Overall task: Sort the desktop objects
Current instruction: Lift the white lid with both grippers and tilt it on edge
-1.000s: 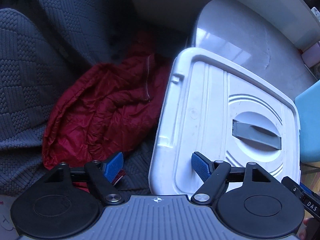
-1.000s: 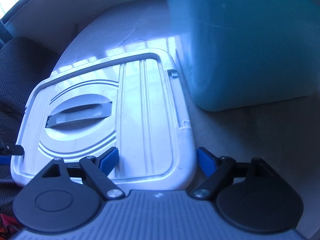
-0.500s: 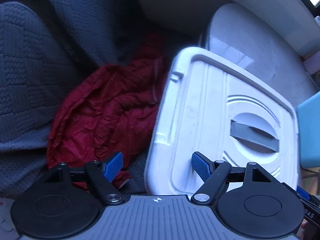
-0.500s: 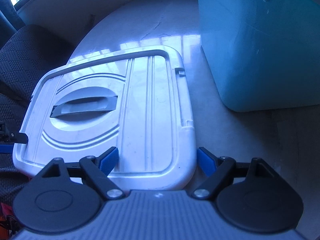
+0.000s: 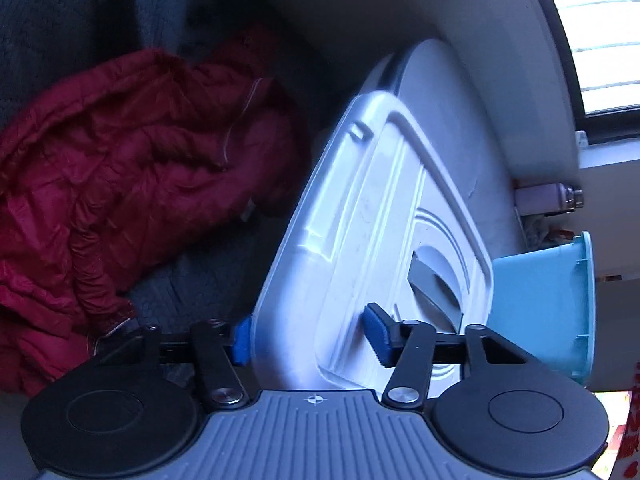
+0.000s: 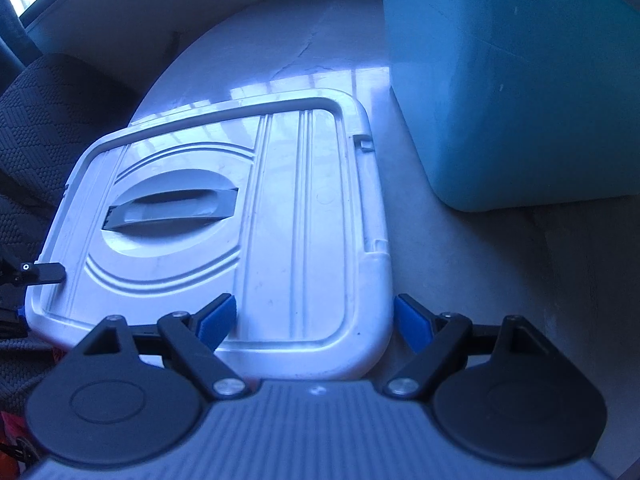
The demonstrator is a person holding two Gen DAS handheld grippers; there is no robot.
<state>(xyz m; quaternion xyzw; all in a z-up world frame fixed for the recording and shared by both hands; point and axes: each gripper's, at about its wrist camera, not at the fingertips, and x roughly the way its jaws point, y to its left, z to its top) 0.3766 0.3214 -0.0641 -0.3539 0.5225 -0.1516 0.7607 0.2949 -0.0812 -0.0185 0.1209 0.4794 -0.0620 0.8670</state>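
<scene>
A white lid (image 6: 296, 208) with a grey handle (image 6: 172, 208) lies flat on the pale table (image 6: 480, 280). My left gripper (image 5: 308, 338) has the lid's (image 5: 360, 220) raised rim between its jaws, which are closing. One blue pad (image 5: 242, 340) sits against the rim's outer edge and the other rests on the lid's top. One of its fingers (image 6: 44, 272) shows at the lid's left edge in the right wrist view. My right gripper (image 6: 316, 322) stands open astride the lid's near right corner, without pressing on it.
A tall teal bin (image 6: 520, 80) stands on the table just right of the lid and also shows as the teal bin (image 5: 544, 304) in the left wrist view. A red quilted jacket (image 5: 120, 168) lies on a dark textured seat (image 6: 52, 128) left of the table.
The left gripper has rolled and sunk toward the lid's edge, and its jaws have narrowed from wide open onto the rim. The right gripper's jaws stay equally wide.
</scene>
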